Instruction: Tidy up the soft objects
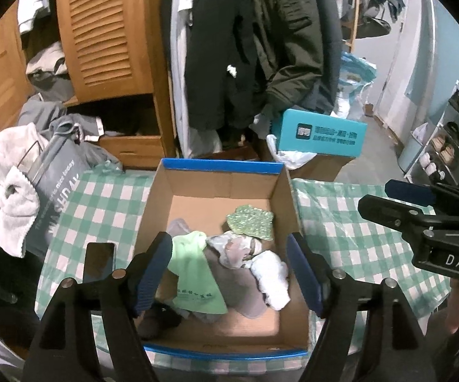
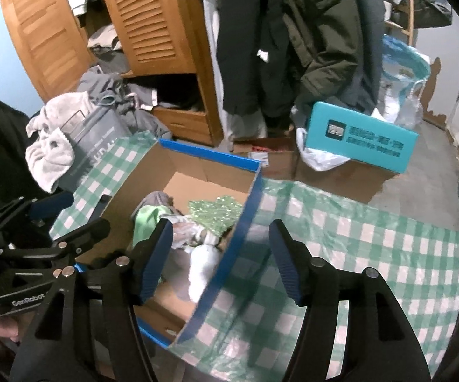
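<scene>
In the left wrist view, my left gripper [image 1: 229, 273] stood wide open at the bottom of the frame, nothing between its blue pads, with its jaws framing the box [image 1: 219, 167] at centre. The box sat on the checked cloth [image 1: 340, 222]. Inside it lay the soft things in a loose heap: a green cloth [image 1: 194, 273] at lower left, a grey cloth [image 1: 242, 289] under it, a white cloth [image 1: 272, 278] to the right, and a glittery green piece [image 1: 251, 222] toward the far right corner. The right gripper [image 1: 398, 203] reached in from the right edge, well clear of the box; I could not tell its opening there. A grey bag [image 1: 54, 191] with a towel [image 1: 3, 197] draped over it stood at left.

In the right wrist view, my right gripper [image 2: 221, 261] was open and empty, straddling the box's [image 2: 210, 154] blue-edged right wall. The green cloth [image 2: 145, 222], white cloth [image 2: 200, 270] and glittery piece [image 2: 216, 215] showed inside. The left gripper [image 2: 70, 216] sat at left.
</scene>
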`<state>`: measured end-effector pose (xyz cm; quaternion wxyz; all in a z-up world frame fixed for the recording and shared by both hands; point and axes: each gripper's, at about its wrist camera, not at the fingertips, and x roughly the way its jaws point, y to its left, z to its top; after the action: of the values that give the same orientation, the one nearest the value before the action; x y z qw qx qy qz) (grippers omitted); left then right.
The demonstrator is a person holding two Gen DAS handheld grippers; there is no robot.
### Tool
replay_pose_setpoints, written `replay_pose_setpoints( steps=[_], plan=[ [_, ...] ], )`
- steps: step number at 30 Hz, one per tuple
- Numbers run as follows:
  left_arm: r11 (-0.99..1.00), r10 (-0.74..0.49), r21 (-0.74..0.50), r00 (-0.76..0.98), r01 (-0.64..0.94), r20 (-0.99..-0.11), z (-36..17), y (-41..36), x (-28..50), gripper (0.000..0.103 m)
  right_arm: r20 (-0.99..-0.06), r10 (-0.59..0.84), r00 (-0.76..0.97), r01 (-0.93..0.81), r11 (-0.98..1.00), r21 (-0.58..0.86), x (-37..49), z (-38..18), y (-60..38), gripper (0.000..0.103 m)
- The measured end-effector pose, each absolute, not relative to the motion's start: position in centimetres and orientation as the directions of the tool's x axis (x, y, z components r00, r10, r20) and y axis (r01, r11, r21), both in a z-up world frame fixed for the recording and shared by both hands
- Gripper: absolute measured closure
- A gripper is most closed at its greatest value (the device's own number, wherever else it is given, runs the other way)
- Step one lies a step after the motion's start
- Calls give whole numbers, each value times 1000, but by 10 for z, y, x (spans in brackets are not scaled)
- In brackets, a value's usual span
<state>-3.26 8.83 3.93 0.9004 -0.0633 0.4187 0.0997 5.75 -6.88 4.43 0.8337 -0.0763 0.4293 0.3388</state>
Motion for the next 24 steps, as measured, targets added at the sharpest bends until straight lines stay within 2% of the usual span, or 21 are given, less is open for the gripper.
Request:
replay_pose_setpoints(
  steps=[7,24],
  plan=[
    [974,142,-9,645,-225,-751,44,75,-34,16,-751,504,427,-612,772,171,51,53,-93,40],
    [971,154,2,617,-240,-772,34,66,-23,16,-758,460,462,-587,799,128,43,38,-117,39]
  ],
)
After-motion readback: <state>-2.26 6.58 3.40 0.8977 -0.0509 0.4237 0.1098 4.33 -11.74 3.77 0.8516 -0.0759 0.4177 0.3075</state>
